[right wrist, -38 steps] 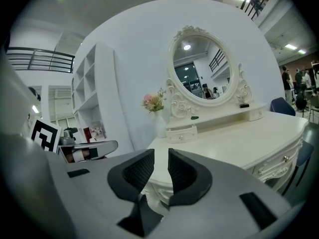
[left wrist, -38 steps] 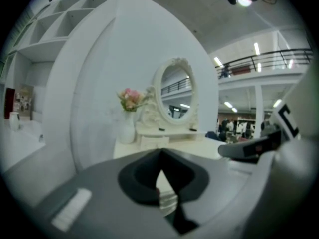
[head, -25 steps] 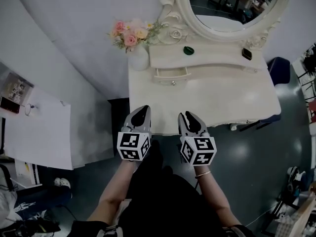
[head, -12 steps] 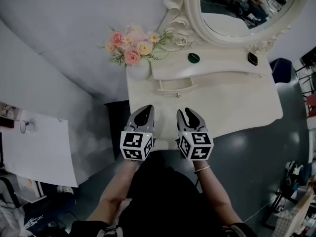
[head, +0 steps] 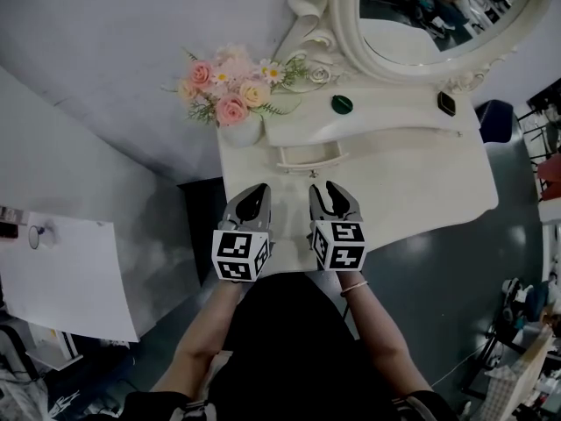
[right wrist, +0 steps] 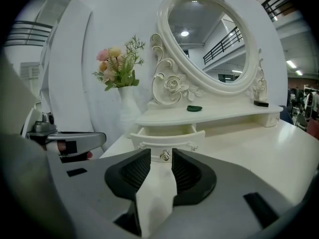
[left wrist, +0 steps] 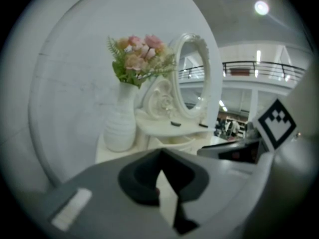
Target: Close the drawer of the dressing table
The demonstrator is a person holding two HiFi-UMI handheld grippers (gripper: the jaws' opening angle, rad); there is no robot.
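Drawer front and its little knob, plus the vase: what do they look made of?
Drawer: likely painted wood, cream satin finish, even colour and moulded edge. Knob: probably metal, since it glints; too small to be sure. Vase: white, ribbed, matte; ceramic or plastic, cannot tell.

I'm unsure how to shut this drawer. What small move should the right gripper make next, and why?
Probably push the right gripper forward against the drawer: it stands pulled out, its knob lines up beyond the opening, empty jaws, not yet touched.
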